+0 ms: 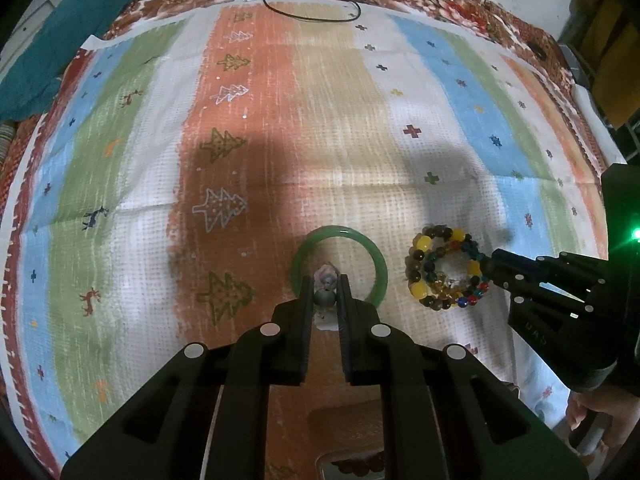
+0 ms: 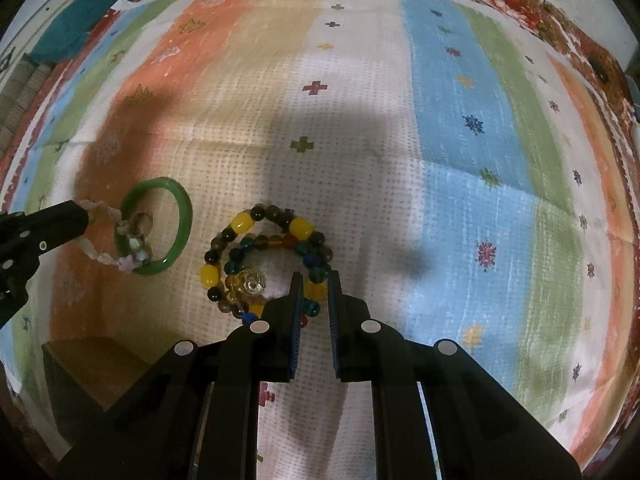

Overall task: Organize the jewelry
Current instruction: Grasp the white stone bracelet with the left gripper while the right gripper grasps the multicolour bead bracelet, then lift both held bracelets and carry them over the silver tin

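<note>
Both jaws clamp: left gripper (image 1: 326, 294) on the pale bead bracelet (image 2: 120, 256) above the green bangle (image 2: 182, 216), right gripper (image 2: 314, 286) on the multicolored bead bracelet (image 2: 256, 248). Next: carry each to storage.

Both fisheye views are dim and warm-toned, with the striped cloth (image 1: 340, 120) bowed strongly toward dark, vignetted corners. Broad soft shadows cross the cloth's middle, its weave is slightly smeared, and a small green light (image 1: 635, 234) flares at the left view's right edge.
</note>
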